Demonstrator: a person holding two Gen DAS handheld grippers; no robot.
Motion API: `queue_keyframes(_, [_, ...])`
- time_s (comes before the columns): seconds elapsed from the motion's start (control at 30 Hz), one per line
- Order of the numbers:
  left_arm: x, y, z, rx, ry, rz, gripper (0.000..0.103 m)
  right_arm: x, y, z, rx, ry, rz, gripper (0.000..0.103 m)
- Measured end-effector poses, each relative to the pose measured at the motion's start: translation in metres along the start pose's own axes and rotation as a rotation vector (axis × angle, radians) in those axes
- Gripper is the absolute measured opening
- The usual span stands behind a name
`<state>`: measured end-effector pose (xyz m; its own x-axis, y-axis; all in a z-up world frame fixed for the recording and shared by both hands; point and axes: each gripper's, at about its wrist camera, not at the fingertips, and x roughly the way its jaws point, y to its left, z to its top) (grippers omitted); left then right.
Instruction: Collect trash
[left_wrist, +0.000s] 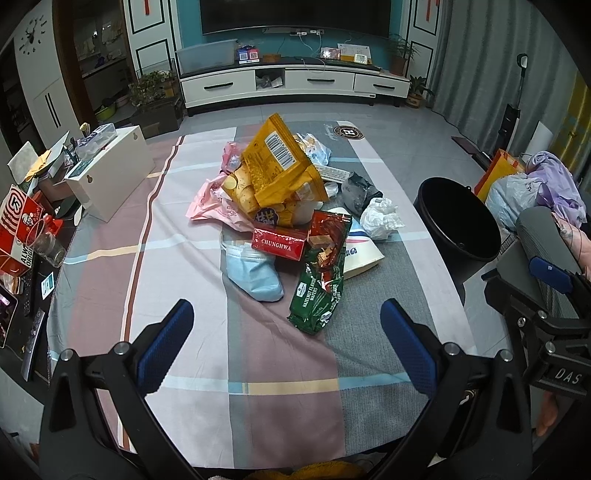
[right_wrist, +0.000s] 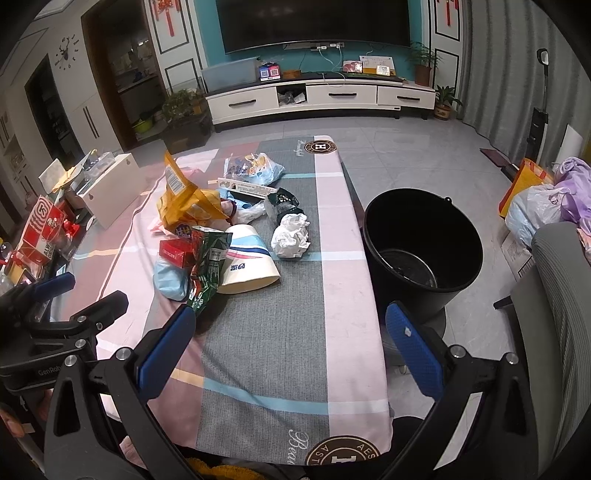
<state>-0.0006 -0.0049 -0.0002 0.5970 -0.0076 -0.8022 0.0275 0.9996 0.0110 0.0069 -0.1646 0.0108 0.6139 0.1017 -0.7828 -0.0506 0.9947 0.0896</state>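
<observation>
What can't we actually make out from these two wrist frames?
- Bucket contents: its dark interior in the right wrist view shows only a faint ring at the bottom; in the left wrist view it is plain black.
- Whatever lies under the yellow snack bag: covered by it in the left wrist view.
- Face mask: its top end is covered by the red Chunghwa box.
- Small print on the green wafer wrapper: too small in the right wrist view.

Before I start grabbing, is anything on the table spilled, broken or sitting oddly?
No spill or breakage shows. The trash sits in one loose heap mid-table; the yellow snack bag leans tilted on top and could slide. The black bucket stands upright beside the table's right edge. Both grippers, left and right, are open and empty.
</observation>
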Motion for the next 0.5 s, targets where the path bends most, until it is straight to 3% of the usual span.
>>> queue_keyframes(0.5, [0.0001,-0.0068,0.0016,0.012,0.002,-0.005,0.101,0.0001,-0.0008,0.001,0.005,-0.007,-0.009,0.101])
